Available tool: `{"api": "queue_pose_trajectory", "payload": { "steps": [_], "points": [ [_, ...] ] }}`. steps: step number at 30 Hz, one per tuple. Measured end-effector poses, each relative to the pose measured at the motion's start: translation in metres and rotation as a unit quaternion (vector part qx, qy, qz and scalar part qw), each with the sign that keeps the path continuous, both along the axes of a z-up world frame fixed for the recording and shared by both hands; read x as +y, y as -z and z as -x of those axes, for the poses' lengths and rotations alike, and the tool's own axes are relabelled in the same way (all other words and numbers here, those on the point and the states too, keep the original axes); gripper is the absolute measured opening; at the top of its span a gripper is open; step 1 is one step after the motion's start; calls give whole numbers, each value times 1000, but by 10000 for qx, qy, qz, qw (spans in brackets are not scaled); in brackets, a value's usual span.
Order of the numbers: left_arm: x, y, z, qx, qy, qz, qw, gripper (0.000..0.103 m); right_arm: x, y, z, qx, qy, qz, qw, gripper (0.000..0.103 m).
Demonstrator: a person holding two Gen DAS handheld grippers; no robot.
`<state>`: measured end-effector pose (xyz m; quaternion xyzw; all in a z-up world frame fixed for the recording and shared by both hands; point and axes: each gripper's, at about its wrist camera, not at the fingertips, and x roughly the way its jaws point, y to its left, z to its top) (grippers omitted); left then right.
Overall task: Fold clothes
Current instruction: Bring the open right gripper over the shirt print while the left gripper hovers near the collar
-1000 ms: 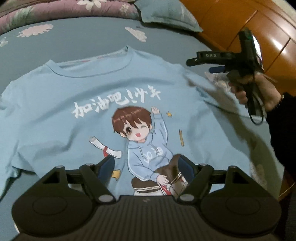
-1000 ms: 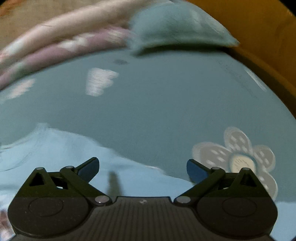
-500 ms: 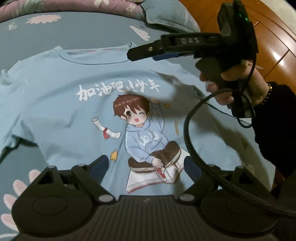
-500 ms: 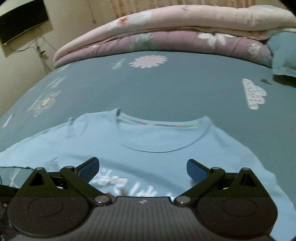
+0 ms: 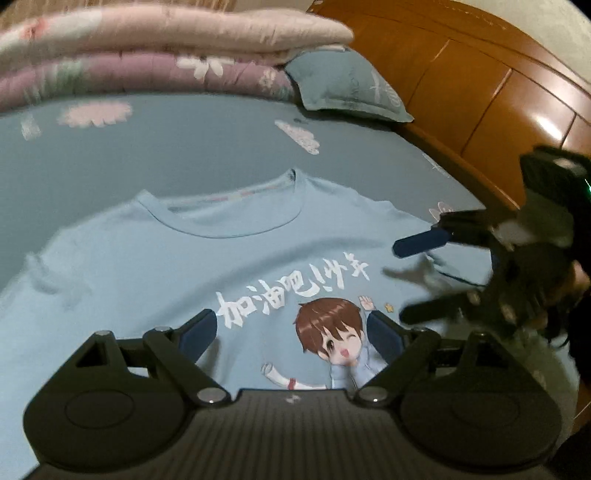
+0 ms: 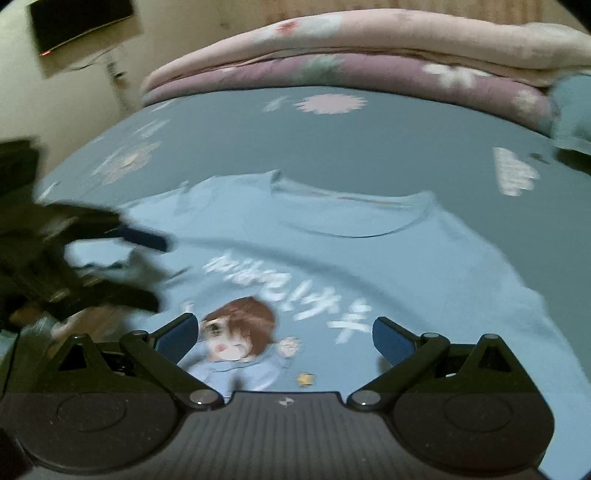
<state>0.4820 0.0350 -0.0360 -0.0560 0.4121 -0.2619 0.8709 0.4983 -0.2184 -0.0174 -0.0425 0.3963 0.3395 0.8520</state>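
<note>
A light blue T-shirt with a cartoon boy and white lettering lies flat, front up, on the blue bedsheet; it also shows in the right wrist view. My left gripper is open and empty, hovering over the shirt's printed chest. My right gripper is open and empty above the print too. In the left wrist view the right gripper sits at the shirt's right side. In the right wrist view the left gripper is a blurred shape at the left.
Folded pink and purple quilts lie along the far side of the bed. A teal pillow rests by the wooden headboard on the right. A dark wall-mounted screen hangs at the far left.
Both grippers swung round and moved up over the shirt's chest; the collar is now nearer in both views. Both stay open and empty. The shirt has not moved.
</note>
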Motion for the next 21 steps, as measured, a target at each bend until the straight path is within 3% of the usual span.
{"api": "queue_pose_trajectory", "payload": {
  "steps": [2,5,8,11,14,16,18,21],
  "points": [
    [-2,15,-10,356,-28,-24,9994,86,8,9,-5,-83,43,45,9999,103],
    [4,18,8,440,-90,31,9990,88,10,33,-10,461,256,254,9983,103],
    [17,17,28,633,-134,220,9977,88,8,35,22,295,37,567,9979,103],
    [26,13,38,748,-98,286,9967,88,4,35,40,407,-169,720,9964,103],
    [22,-3,17,625,-58,118,9980,88,12,27,31,339,-246,824,9957,103],
    [18,-14,-4,342,-1,146,9993,88,26,20,21,-55,-278,829,9962,103],
    [14,-12,-26,306,-33,219,9993,88,48,21,11,-295,-556,798,9948,103],
    [9,-10,-60,252,-81,327,9991,88,76,34,-1,-221,-864,672,9937,103]
  ]
}}
